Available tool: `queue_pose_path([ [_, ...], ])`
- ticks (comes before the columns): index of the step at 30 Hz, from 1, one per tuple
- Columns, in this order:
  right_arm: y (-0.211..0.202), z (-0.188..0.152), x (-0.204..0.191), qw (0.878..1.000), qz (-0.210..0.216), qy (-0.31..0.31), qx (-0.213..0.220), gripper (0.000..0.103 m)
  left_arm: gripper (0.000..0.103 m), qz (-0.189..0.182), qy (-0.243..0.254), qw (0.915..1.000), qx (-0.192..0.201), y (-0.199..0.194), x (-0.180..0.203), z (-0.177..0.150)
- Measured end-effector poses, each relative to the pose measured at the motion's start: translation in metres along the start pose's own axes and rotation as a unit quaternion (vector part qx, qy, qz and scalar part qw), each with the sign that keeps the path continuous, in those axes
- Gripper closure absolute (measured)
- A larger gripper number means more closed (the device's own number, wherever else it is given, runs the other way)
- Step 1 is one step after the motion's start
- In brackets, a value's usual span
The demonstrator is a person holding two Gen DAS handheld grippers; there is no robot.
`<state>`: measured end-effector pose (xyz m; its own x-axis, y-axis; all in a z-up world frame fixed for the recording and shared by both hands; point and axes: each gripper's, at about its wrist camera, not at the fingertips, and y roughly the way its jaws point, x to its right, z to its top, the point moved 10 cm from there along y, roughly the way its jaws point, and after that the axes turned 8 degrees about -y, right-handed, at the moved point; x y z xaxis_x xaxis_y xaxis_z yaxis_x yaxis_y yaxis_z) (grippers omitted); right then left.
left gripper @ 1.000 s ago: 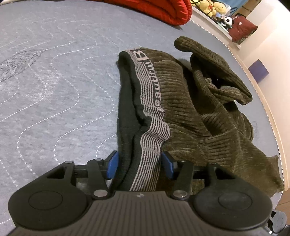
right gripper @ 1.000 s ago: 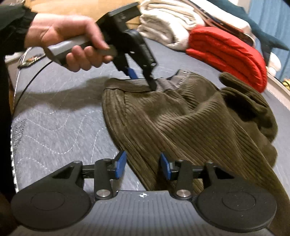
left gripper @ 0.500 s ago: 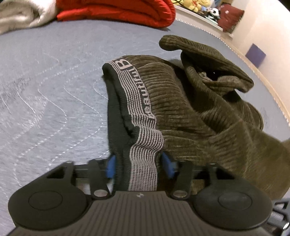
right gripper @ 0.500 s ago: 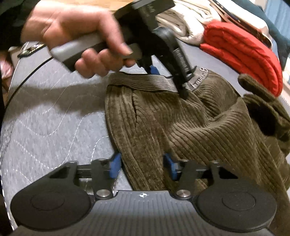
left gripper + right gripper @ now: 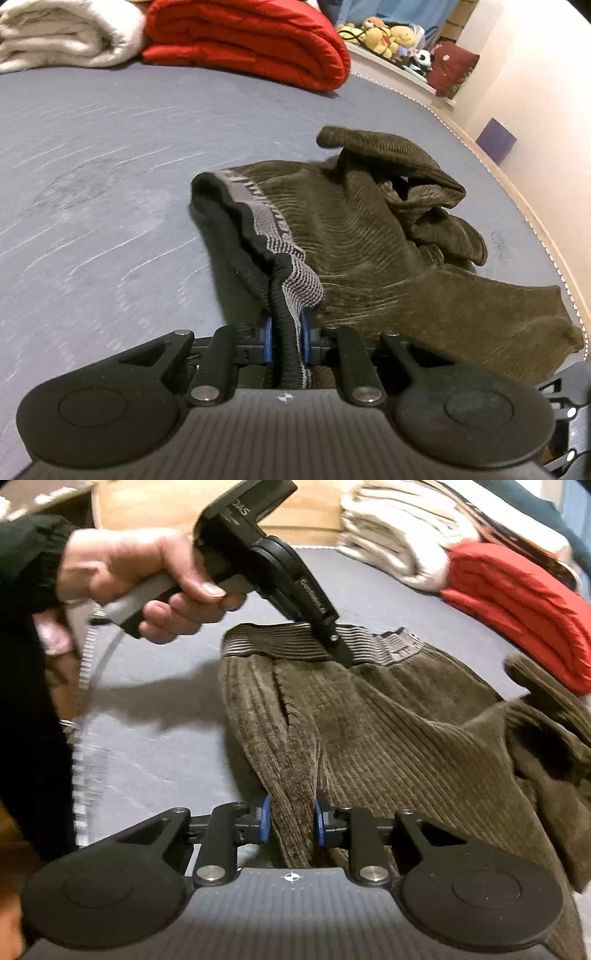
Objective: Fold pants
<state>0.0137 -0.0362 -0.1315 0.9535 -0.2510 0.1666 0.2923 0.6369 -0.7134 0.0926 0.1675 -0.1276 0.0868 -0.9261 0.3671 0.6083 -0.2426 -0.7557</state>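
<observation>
I am clamping my left tongs (image 5: 285, 339) on the striped waistband (image 5: 295, 284) of the pants (image 5: 369, 236), low in the middle of the left wrist view; their jaws have just been closing, and the elastic is now bunched between the blue pads. My right tongs (image 5: 291, 821) are pinching a ridge of brown corduroy at the lower centre of the right wrist view, jaws likewise just drawn in on the cloth.

The pants are lying crumpled on the grey bed (image 5: 110, 155), waistband toward the centre of the left wrist view and the legs heaped toward the right edge, near the mattress border. In the right wrist view my left hand (image 5: 147, 579) is holding its tool at the upper left, the tip set on the waistband.

I judge this to be the lift-and-spread step, early in the task. To do it well I am keeping both grips firm and drawing them apart evenly, so the cloth comes taut without slipping. The heaped legs look likely to drag and twist, so a slow rise suits. The red blanket (image 5: 251, 44) at the top is well apart, no hindrance.
</observation>
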Motion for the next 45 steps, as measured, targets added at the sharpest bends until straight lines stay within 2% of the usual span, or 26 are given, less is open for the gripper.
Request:
queue_pose_path([
  [4,0.002,0.012,-0.038,0.999,0.037,-0.031,-0.004,0.081,0.088,0.018,-0.033,0.9989,-0.027,-0.025,-0.026,-0.015],
  [7,0.008,0.017,-0.056,0.998,0.051,-0.022,-0.008,0.081,0.088,0.041,-0.031,0.9977,-0.045,-0.026,-0.038,-0.025],
  [9,0.019,0.018,-0.057,0.999,0.049,-0.010,-0.017,0.081,0.087,0.052,-0.034,0.9964,-0.057,-0.019,-0.041,-0.029],
  [11,0.027,0.010,-0.056,0.999,0.029,0.002,-0.031,0.079,0.077,0.076,-0.021,0.9940,-0.076,-0.009,-0.039,-0.032],
  [12,0.029,0.006,-0.053,0.999,0.027,0.015,-0.039,0.074,0.075,0.093,-0.004,0.9920,-0.085,-0.005,-0.035,-0.031],
  [13,0.027,0.002,-0.051,0.998,0.030,0.027,-0.043,0.068,0.069,0.110,0.014,0.9904,-0.082,-0.005,-0.031,-0.028],
  [14,0.024,0.002,-0.050,0.998,0.028,0.030,-0.041,0.067,0.064,0.130,0.037,0.9884,-0.069,-0.007,-0.025,-0.023],
  [16,0.005,-0.002,-0.047,0.999,0.021,0.032,-0.034,0.058,0.064,0.159,0.083,0.9832,-0.032,-0.016,-0.012,-0.012],
  [17,-0.005,-0.003,-0.043,0.999,0.017,0.035,-0.026,0.057,0.064,0.163,0.104,0.9809,-0.018,-0.020,-0.002,-0.008],
  [18,-0.017,-0.004,-0.035,0.999,0.009,0.041,-0.016,0.057,0.064,0.156,0.115,0.9810,-0.009,-0.023,0.006,-0.006],
  [20,-0.034,-0.010,-0.016,0.998,-0.011,0.061,-0.004,0.056,0.064,0.118,0.127,0.9849,-0.003,-0.029,0.027,-0.009],
  [23,-0.054,-0.038,0.009,0.995,-0.047,0.090,-0.010,0.055,0.064,0.058,0.166,0.9842,-0.024,-0.030,0.059,-0.031],
  [25,-0.055,-0.068,0.018,0.991,-0.060,0.111,-0.037,0.055,0.064,0.006,0.192,0.9788,-0.072,-0.020,0.077,-0.057],
  [26,-0.052,-0.084,0.018,0.990,-0.057,0.116,-0.059,0.055,0.064,-0.018,0.210,0.9704,-0.119,-0.012,0.081,-0.079],
  [27,-0.049,-0.101,0.014,0.989,-0.053,0.114,-0.083,0.055,0.064,-0.025,0.231,0.9593,-0.160,-0.004,0.081,-0.100],
  [28,-0.049,-0.113,0.010,0.989,-0.051,0.104,-0.093,0.055,0.064,-0.016,0.264,0.9458,-0.188,0.004,0.077,-0.119],
  [29,-0.054,-0.115,0.008,0.991,-0.057,0.094,-0.076,0.056,0.063,-0.012,0.305,0.9359,-0.176,0.007,0.079,-0.128],
  [30,-0.058,-0.116,0.006,0.991,-0.054,0.097,-0.073,0.056,0.063,-0.011,0.327,0.9297,-0.170,0.005,0.082,-0.129],
  [31,-0.065,-0.116,0.009,0.990,-0.048,0.112,-0.071,0.055,0.064,-0.010,0.316,0.9323,-0.176,0.003,0.084,-0.125],
  [33,-0.077,-0.116,0.016,0.989,-0.051,0.123,-0.060,0.055,0.064,-0.011,0.283,0.9429,-0.175,0.001,0.087,-0.113],
  [34,-0.085,-0.117,0.022,0.989,-0.065,0.122,-0.055,0.055,0.064,-0.017,0.284,0.9443,-0.166,-0.002,0.091,-0.108],
  [37,-0.107,-0.129,0.050,0.982,-0.115,0.145,-0.048,0.054,0.064,-0.055,0.297,0.9398,-0.161,-0.004,0.116,-0.106],
  [39,-0.116,-0.143,0.071,0.973,-0.142,0.172,-0.055,0.053,0.064,-0.071,0.305,0.9341,-0.170,0.001,0.127,-0.115],
  [42,-0.134,-0.177,0.096,0.961,-0.182,0.191,-0.082,0.053,0.064,-0.057,0.336,0.9187,-0.199,0.012,0.127,-0.140],
  [44,-0.158,-0.210,0.121,0.945,-0.217,0.221,-0.102,0.053,0.063,-0.045,0.368,0.9061,-0.203,0.017,0.127,-0.148],
  [45,-0.171,-0.231,0.135,0.933,-0.237,0.246,-0.116,0.052,0.063,-0.042,0.381,0.9011,-0.202,0.017,0.130,-0.150],
])
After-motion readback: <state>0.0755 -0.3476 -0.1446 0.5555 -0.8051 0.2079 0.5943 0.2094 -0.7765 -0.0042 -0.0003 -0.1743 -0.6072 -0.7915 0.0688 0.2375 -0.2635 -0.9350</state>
